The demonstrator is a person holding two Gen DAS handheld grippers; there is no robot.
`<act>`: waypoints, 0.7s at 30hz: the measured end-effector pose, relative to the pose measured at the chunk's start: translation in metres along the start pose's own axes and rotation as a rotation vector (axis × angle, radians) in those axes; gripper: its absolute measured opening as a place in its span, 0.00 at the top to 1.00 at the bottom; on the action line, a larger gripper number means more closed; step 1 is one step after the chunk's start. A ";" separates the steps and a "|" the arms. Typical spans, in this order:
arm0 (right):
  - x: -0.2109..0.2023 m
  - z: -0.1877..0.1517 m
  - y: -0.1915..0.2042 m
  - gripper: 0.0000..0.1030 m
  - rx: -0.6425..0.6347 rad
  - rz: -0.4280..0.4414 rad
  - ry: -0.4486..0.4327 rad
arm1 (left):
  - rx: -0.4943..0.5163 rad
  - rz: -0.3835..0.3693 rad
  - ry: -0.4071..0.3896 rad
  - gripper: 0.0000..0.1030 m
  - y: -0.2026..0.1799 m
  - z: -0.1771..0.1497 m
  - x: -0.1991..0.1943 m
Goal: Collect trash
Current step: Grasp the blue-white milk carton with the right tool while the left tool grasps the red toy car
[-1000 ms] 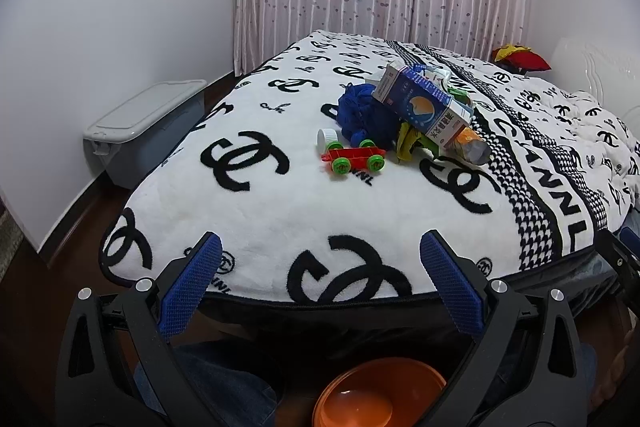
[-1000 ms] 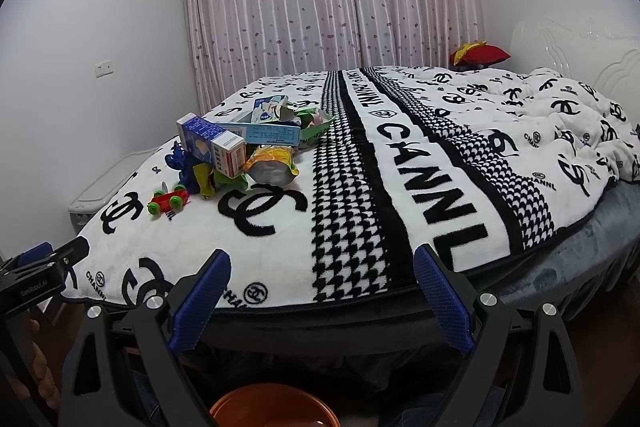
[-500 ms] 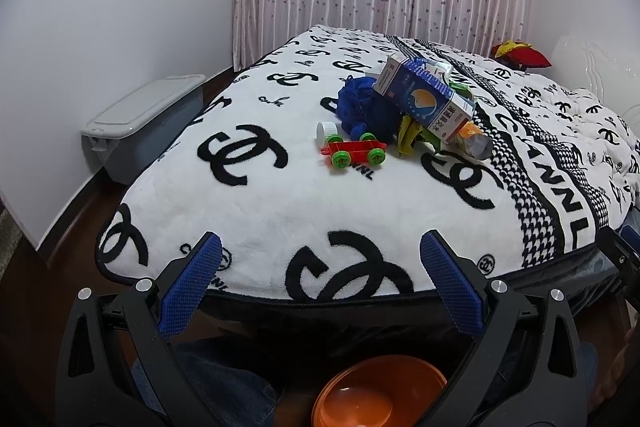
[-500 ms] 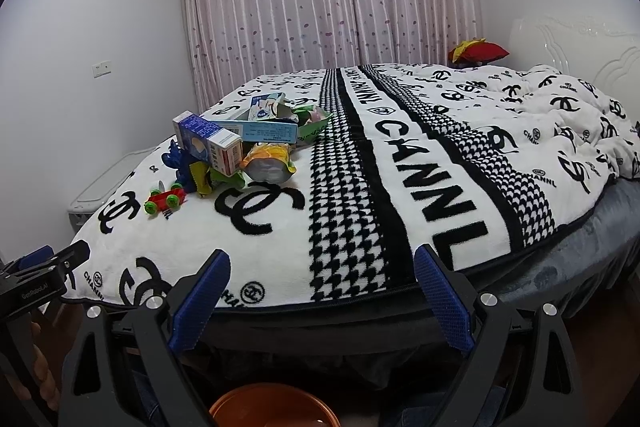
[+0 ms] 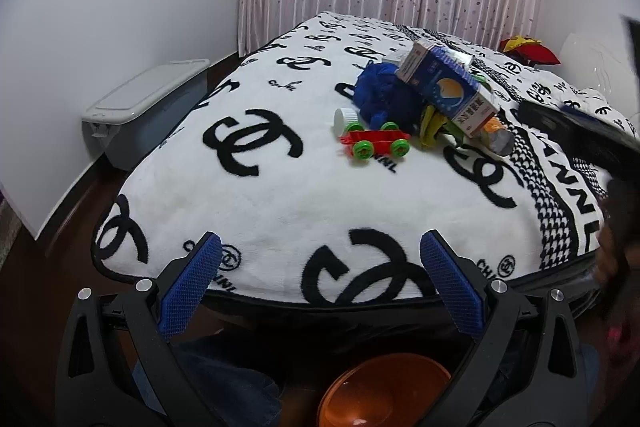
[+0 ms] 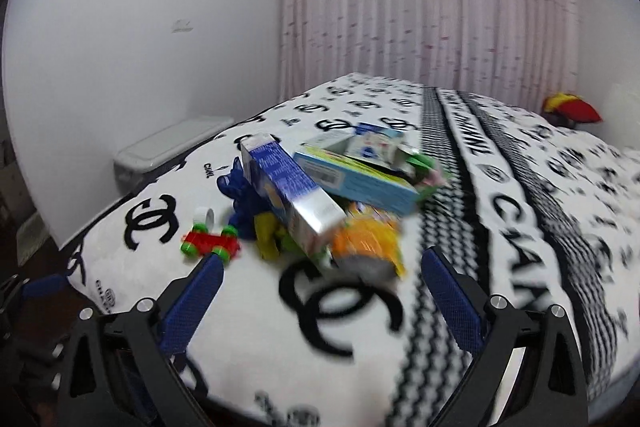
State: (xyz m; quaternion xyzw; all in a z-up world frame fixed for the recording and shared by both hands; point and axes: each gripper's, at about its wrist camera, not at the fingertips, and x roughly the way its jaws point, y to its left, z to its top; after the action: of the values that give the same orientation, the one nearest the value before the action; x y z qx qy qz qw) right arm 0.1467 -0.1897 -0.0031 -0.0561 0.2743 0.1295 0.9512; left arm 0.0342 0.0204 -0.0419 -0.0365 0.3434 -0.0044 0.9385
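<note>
A heap of trash lies on the black-and-white blanket (image 5: 280,211): a blue carton (image 5: 448,89) (image 6: 292,195) on top, a light blue box (image 6: 356,181), an orange wrapper (image 6: 368,243), a yellow-green scrap (image 5: 432,125) and a white cap (image 5: 346,117). A blue cloth (image 5: 384,95) and a red toy car (image 5: 376,143) (image 6: 210,243) lie beside it. My left gripper (image 5: 320,267) hangs open at the bed's foot, empty. My right gripper (image 6: 322,287), its jaws opening and empty, hovers over the blanket just short of the heap; it shows blurred at the right edge of the left wrist view.
An orange bowl (image 5: 384,391) sits low in front of the bed, under my left gripper. A grey lidded bin (image 5: 144,103) stands on the floor by the left wall. A red and yellow cushion (image 5: 528,49) lies at the head of the bed. Pink curtains hang behind.
My right gripper has swung left and forward over the bed toward the heap, rolling as it went; its view is blurred. The left gripper has barely shifted, drawing slightly nearer the bed.
</note>
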 end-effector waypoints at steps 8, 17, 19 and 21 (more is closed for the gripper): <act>0.081 0.038 0.014 0.23 -0.104 0.015 0.129 | -0.015 -0.005 0.035 0.06 0.010 0.005 0.016; 0.044 0.035 0.016 0.72 -0.055 0.142 0.119 | 0.005 -0.104 0.048 0.06 0.002 0.017 0.040; 0.026 0.033 0.015 0.72 -0.039 0.147 0.095 | 0.012 -0.127 0.044 0.06 -0.005 0.022 0.049; 0.015 0.032 0.013 0.72 -0.034 0.157 0.094 | 0.031 -0.125 0.041 0.06 -0.013 0.028 0.062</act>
State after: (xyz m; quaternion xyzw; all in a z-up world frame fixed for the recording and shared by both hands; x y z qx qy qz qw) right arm 0.1718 -0.1678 0.0153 -0.0566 0.3200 0.2055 0.9231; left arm 0.0998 0.0074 -0.0596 -0.0432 0.3592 -0.0690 0.9297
